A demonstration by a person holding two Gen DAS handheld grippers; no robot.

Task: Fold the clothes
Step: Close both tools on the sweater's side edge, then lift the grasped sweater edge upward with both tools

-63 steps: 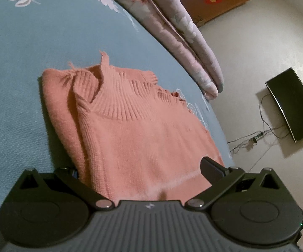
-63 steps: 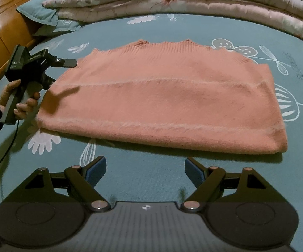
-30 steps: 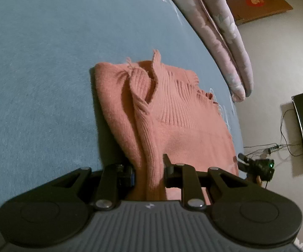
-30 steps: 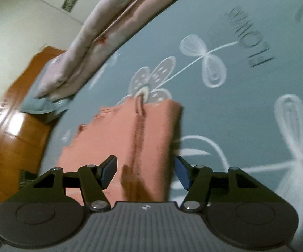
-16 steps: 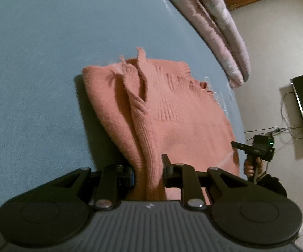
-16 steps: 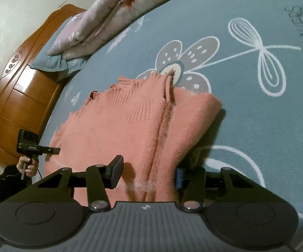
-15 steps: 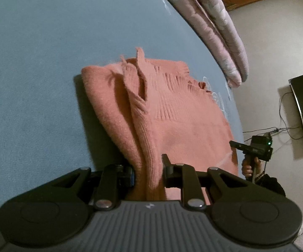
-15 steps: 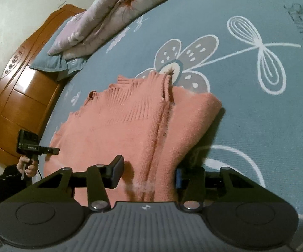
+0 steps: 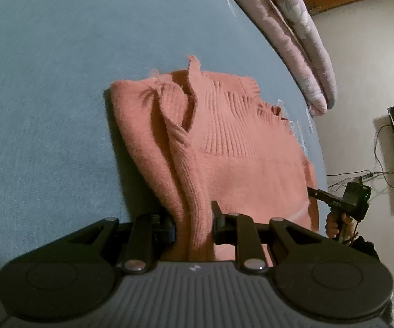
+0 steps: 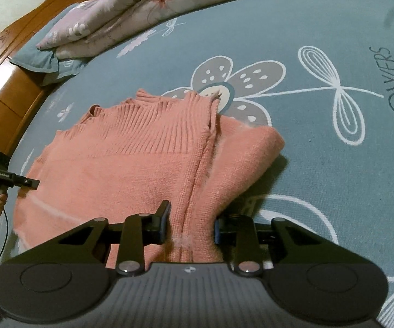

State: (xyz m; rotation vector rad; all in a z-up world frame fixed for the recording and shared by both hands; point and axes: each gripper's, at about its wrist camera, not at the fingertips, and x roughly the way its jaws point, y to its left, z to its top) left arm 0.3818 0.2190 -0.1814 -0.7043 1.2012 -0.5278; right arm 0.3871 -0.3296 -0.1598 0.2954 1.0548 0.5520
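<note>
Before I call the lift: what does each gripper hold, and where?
Left gripper is clamped on the folded salmon-pink knit sweater at one near corner; right gripper is closing on the opposite near corner.

- My left gripper (image 9: 192,225): matte black linkage arms, silver pivot screws, ribbed grey housing with a small white logo.
- My right gripper (image 10: 190,225): same build; blue pads (image 10: 164,225).
- Dark sleeve (image 9: 366,247) at 4 o'clock.

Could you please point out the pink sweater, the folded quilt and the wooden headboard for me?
pink sweater (image 10: 131,164): right wrist view, flat knit body.
folded quilt (image 10: 147,5): right wrist view, floral top layer.
wooden headboard (image 10: 3,90): right wrist view, panelled front.
</note>
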